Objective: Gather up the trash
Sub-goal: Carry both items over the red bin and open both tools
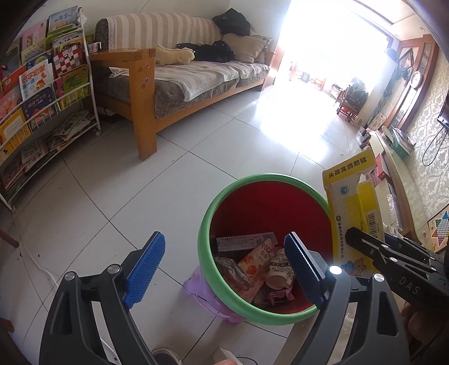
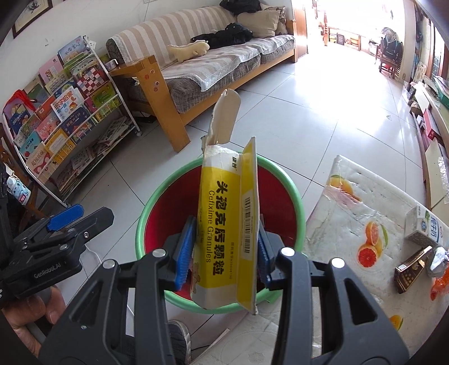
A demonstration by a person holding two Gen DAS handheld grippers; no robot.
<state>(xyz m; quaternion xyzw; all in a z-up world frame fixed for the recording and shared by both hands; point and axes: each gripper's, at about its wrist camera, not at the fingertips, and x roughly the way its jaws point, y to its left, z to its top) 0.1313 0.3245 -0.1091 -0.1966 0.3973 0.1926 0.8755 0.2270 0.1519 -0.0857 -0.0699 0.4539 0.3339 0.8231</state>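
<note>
A: Where's the box (image 2: pixel 224 224)?

B: Clenched in the right tongs (image 2: pixel 223 252), upright above the bin (image 2: pixel 299 207); left tongs (image 1: pixel 221 269) spread wide, holding nothing.

A: How to drop it well?

B: Centre it over the opening; tip the tall flap inward; then release.

Sofa (image 2: pixel 213 64): wooden frame, striped cover, 12 o'clock in the right wrist view.
Plush toy (image 2: pixel 189 50): cream, lying on the sofa seat.
Dark clothing (image 2: pixel 224 36): heaped on the seat just beside the plush toy.
Cushion (image 2: pixel 259 18): beige, against the sofa back, 1 o'clock.
Book rack (image 2: pixel 70 112): white wire, picture books facing out, 10 o'clock, beside the sofa arm.
Floor (image 1: pixel 112 182): pale glossy tiles.
Wall clock (image 1: pixel 417 79): round, 2 o'clock in the left wrist view.
Purple stool (image 1: pixel 196 292): translucent, 6 o'clock, on the tiles.
</note>
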